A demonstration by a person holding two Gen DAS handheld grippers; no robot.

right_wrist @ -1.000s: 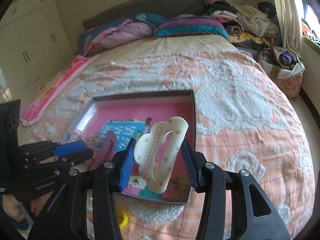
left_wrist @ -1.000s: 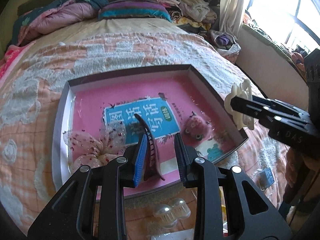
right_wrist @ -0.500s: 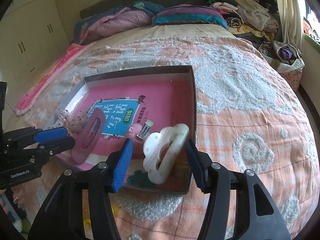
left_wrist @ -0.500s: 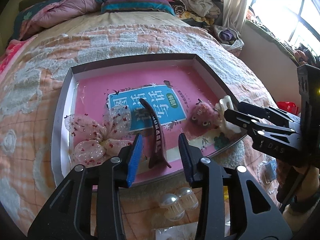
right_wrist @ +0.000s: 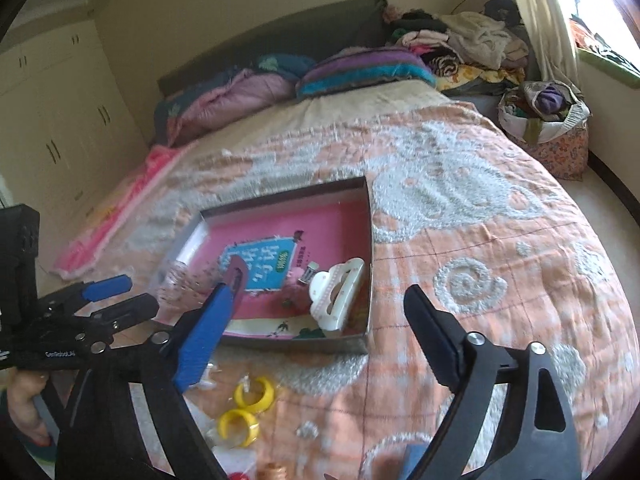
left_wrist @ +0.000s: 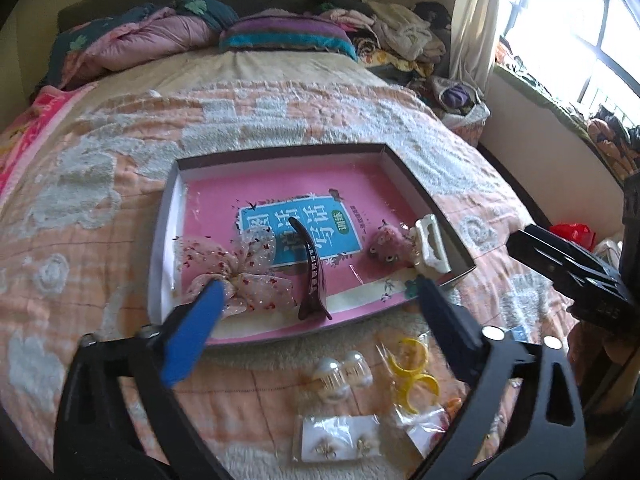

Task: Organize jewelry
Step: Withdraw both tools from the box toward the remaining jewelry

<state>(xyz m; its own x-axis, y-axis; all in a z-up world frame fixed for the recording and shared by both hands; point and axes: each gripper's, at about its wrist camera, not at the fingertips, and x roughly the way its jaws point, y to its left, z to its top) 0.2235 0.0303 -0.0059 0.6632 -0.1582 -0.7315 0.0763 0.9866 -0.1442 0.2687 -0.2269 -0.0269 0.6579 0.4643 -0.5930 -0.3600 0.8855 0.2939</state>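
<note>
A shallow box point(left_wrist: 420, 184) point(right_wrist: 369, 216) holding a pink book lies on the bedspread. Inside lie a sheer flower bow point(left_wrist: 236, 276), a dark maroon hair clip point(left_wrist: 312, 268) point(right_wrist: 236, 276), a pink fuzzy clip point(left_wrist: 386, 244) and a white claw clip point(left_wrist: 430, 250) point(right_wrist: 336, 296). My left gripper point(left_wrist: 316, 312) point(right_wrist: 108, 296) hovers at the box's near edge, jaws opening wide with nothing between the pads. My right gripper point(right_wrist: 316, 320) point(left_wrist: 560, 264) stands back from the box's near right corner, jaws also opening and holding nothing.
In front of the box lie two pearl clips point(left_wrist: 342, 372), yellow hoop earrings point(left_wrist: 412, 372) point(right_wrist: 248, 404) in plastic and a card of earrings point(left_wrist: 340, 440). Pillows and quilts point(left_wrist: 180, 36) pile up at the bed's head. A cloth basket point(right_wrist: 548, 120) stands by the window.
The left gripper let go of the maroon clip, which now lies in the box. The right gripper dropped the white claw clip into the box's right corner. Both pulled back with jaws spread wide.
</note>
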